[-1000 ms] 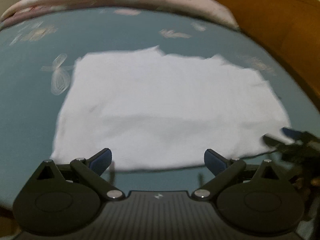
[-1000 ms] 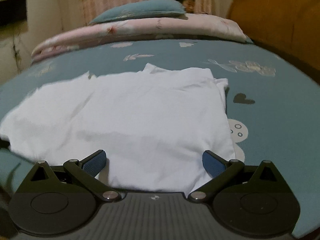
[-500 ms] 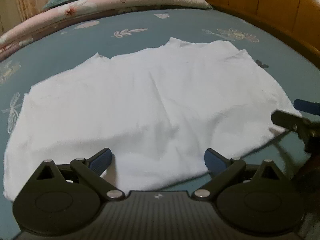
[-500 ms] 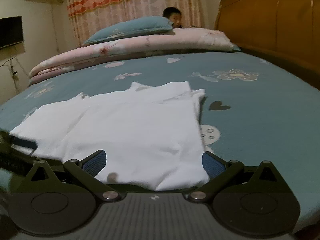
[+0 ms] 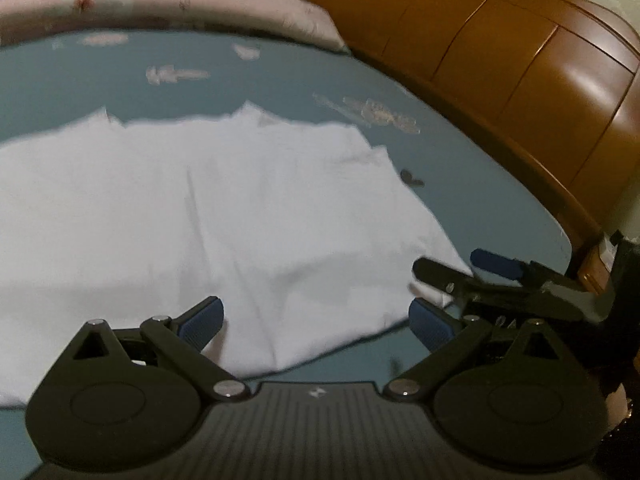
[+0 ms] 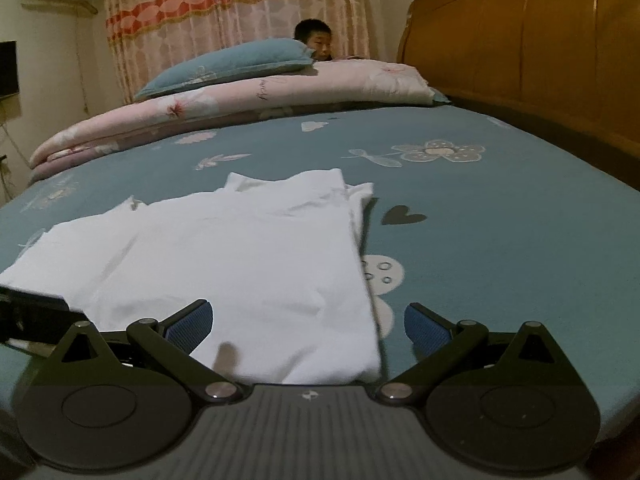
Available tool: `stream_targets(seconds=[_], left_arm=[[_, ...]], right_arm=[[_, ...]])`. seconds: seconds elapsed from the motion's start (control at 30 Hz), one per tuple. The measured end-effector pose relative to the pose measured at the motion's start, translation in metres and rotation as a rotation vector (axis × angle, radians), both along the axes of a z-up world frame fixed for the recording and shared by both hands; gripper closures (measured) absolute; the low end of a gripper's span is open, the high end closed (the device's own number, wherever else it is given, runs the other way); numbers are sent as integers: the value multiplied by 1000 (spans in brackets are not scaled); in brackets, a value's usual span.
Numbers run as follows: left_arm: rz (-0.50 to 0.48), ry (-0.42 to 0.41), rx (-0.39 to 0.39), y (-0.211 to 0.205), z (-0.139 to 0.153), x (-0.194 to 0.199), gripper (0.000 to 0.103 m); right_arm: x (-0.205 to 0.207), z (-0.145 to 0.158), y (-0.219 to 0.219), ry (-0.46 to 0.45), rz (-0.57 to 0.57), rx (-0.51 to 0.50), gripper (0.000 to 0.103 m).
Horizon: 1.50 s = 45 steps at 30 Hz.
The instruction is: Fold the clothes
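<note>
Both tongs hang spread at the near hem of the white garment [image 6: 240, 264]: left gripper [image 5: 316, 320] mid-hem, right gripper [image 6: 308, 326] by its corner, poised to pinch for a fold.

white garment [image 6: 240, 264], teal flower-print sheet [image 6: 500, 240], pink floral quilt [image 6: 280, 92]

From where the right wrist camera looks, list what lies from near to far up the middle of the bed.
Right gripper, open → white shirt → bare blue bedsheet → folded pink quilt → blue pillow → a person's head behind it → striped curtain.
</note>
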<state>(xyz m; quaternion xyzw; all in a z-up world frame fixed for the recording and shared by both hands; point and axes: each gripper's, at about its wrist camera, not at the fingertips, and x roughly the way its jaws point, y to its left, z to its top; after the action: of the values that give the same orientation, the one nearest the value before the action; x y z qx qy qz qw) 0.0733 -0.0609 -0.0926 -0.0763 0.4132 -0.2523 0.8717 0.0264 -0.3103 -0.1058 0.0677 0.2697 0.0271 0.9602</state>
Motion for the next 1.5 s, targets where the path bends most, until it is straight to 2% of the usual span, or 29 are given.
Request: stream_targets(seconds=[0.17, 0.23, 0.33, 0.43, 0.53, 0.63, 0.77, 0.87, 1.03, 1.17, 1.33, 1.5], left_arm=[[55, -27, -44, 23, 13, -5, 5], [98, -53, -21, 33, 21, -7, 4], [220, -103, 66, 50, 29, -10, 4], [307, -68, 75, 72, 30, -6, 4], [353, -37, 53, 88, 26, -7, 4], [389, -25, 67, 101, 19, -14, 4], [404, 15, 50, 105, 5, -10, 4], [410, 14, 38, 106, 0, -10, 4], [412, 17, 12, 110, 0, -14, 4], [395, 35, -36, 117, 6, -15, 4], [444, 48, -40, 128, 2, -19, 4], [427, 52, -69, 137, 0, -27, 4]], right_arm=[[-1, 2, -10, -10, -44, 57, 0], [-3, 7, -9, -49, -48, 77, 0], [-3, 15, 0, -112, -5, 147, 0], [8, 17, 20, -113, 81, 202, 0], [24, 16, 45, -84, 137, 189, 0], [35, 13, 56, -48, 156, 195, 0], [38, 8, 45, -7, 120, 190, 0], [33, 1, 21, 36, 64, 201, 0], [20, -8, -11, 38, 111, 281, 0], [15, -11, -6, 45, 152, 244, 0], [17, -10, 4, 61, 124, 207, 0], [16, -10, 13, 66, 129, 137, 0]])
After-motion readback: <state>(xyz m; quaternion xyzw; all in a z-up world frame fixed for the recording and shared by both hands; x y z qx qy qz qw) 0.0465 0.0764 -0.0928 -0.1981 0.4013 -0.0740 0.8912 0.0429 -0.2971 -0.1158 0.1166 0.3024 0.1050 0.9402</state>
